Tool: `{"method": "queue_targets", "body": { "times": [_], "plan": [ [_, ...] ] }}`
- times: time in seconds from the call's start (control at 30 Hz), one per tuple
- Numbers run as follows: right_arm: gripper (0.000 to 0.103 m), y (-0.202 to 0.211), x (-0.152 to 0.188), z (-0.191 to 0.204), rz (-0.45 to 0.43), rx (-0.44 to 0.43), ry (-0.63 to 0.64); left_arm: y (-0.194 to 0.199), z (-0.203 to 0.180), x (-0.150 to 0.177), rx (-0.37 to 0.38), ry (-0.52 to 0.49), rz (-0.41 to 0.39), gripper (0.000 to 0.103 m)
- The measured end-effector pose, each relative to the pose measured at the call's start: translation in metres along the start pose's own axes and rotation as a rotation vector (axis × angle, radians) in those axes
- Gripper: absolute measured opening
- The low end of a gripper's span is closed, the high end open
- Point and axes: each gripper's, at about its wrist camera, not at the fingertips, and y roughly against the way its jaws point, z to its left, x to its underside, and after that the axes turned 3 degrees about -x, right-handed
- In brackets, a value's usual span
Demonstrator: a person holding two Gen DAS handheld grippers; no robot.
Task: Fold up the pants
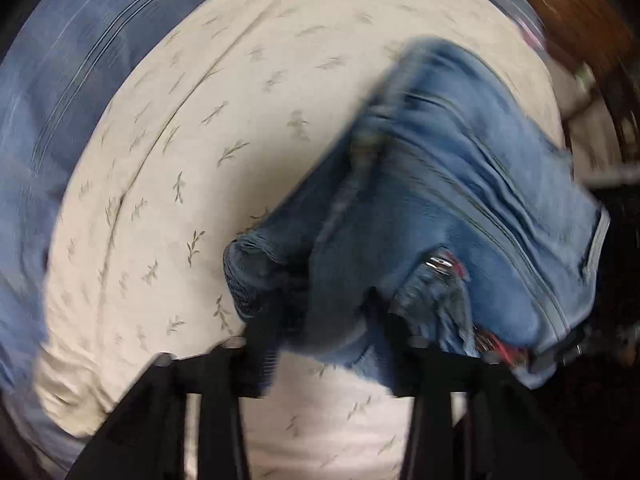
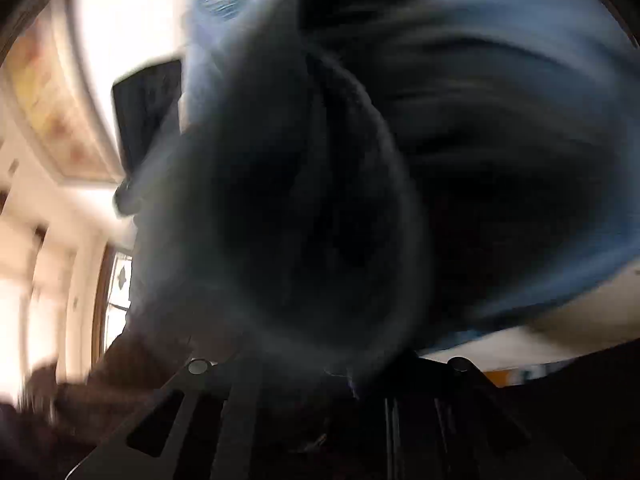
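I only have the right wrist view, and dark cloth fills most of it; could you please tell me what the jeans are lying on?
Observer: The jeans lie bunched on a cream sheet with a leaf print.
Operator: Thank you. Where is the left gripper?
Observer: The left gripper points down at the jeans' near edge, with denim between its fingers; I cannot tell whether they press it.
Operator: Is anything beside the sheet?
Observer: A blue blanket lies along the sheet's left side in the left wrist view.
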Motion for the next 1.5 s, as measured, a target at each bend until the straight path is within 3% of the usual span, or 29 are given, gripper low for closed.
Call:
{"method": "queue_targets", "body": {
  "times": [0.03, 0.13, 0.17, 0.2, 0.27, 0.33, 0.4, 0.53, 0.57, 0.6, 0.63, 0.73, 0.8, 0.87, 0.93, 1.0, 1.07, 1.13, 1.2, 1.27, 1.37, 1.43, 1.5],
  "plan": [
    [0.01, 0.006, 0.001, 0.004, -0.022, 0.019, 0.013, 0.002, 0.002, -0.001, 0.013, 0.022, -0.007, 0.05],
    [0.03, 0.027, 0.005, 0.024, -0.08, 0.086, 0.1, 0.018, 0.0, 0.005, -0.01, 0.005, -0.038, 0.047],
    [0.04, 0.036, 0.007, 0.028, -0.108, 0.085, 0.108, 0.025, -0.003, 0.007, -0.026, -0.014, -0.05, 0.046],
    [0.058, 0.045, 0.008, 0.032, -0.148, 0.108, 0.118, 0.036, -0.009, 0.009, -0.033, -0.032, -0.067, 0.045],
    [0.072, 0.062, 0.008, 0.035, -0.244, 0.165, 0.129, 0.063, -0.017, 0.011, -0.022, -0.064, -0.15, 0.047],
    [0.072, 0.074, 0.006, 0.033, -0.298, 0.188, 0.119, 0.08, -0.023, 0.008, 0.013, -0.077, -0.233, 0.059],
    [0.073, 0.081, 0.007, 0.031, -0.337, 0.201, 0.109, 0.077, -0.026, 0.001, 0.024, -0.067, -0.257, 0.071],
    [0.072, 0.063, 0.005, 0.027, -0.286, 0.248, 0.128, 0.032, -0.03, -0.014, 0.029, -0.047, -0.13, 0.068],
    [0.067, 0.056, 0.002, 0.029, -0.269, 0.27, 0.134, 0.024, -0.033, -0.013, 0.05, -0.044, -0.106, 0.062],
    [0.042, 0.052, -0.002, 0.032, -0.25, 0.296, 0.145, 0.022, -0.034, -0.01, 0.066, -0.048, -0.11, 0.056],
    [0.032, 0.046, -0.003, 0.033, -0.228, 0.299, 0.147, 0.029, -0.037, -0.003, 0.06, -0.069, -0.132, 0.051],
    [0.025, 0.039, -0.002, 0.045, -0.139, 0.125, 0.147, 0.05, -0.034, 0.019, 0.064, -0.144, -0.114, 0.045],
    [0.025, 0.02, 0.004, 0.054, -0.035, 0.052, 0.189, 0.059, -0.033, 0.032, 0.032, -0.19, -0.092, 0.046],
    [0.025, 0.001, 0.002, 0.053, 0.019, 0.047, 0.201, 0.056, -0.029, 0.034, -0.006, -0.184, -0.057, 0.048],
    [0.025, 0.006, -0.006, 0.032, -0.022, 0.055, 0.14, 0.044, -0.022, 0.023, -0.016, -0.105, -0.048, 0.054],
    [0.026, 0.02, -0.018, 0.009, -0.1, 0.118, 0.061, 0.029, -0.015, 0.011, 0.008, -0.003, -0.054, 0.063],
    [0.031, 0.029, -0.016, 0.004, -0.134, 0.123, 0.028, 0.016, -0.016, 0.0, 0.038, 0.041, -0.033, 0.065],
    [0.039, 0.036, -0.011, 0.016, -0.126, 0.166, 0.067, 0.019, -0.023, -0.001, 0.013, -0.004, -0.047, 0.063],
    [0.061, 0.045, -0.002, 0.025, -0.115, 0.172, 0.093, 0.029, -0.026, 0.002, -0.022, -0.078, -0.076, 0.06],
    [0.067, 0.059, 0.01, 0.031, -0.138, 0.17, 0.122, 0.054, -0.032, 0.01, -0.045, -0.134, -0.139, 0.059],
    [0.066, 0.068, 0.011, 0.029, -0.201, 0.164, 0.142, 0.078, -0.031, 0.011, -0.024, -0.108, -0.239, 0.065],
    [0.06, 0.055, 0.0, 0.021, -0.198, 0.193, 0.126, 0.064, -0.033, 0.003, -0.021, -0.059, -0.236, 0.068],
    [0.028, 0.045, 0.002, 0.016, -0.167, 0.237, 0.124, 0.038, -0.037, -0.005, -0.028, -0.032, -0.17, 0.067]
  ]
}}
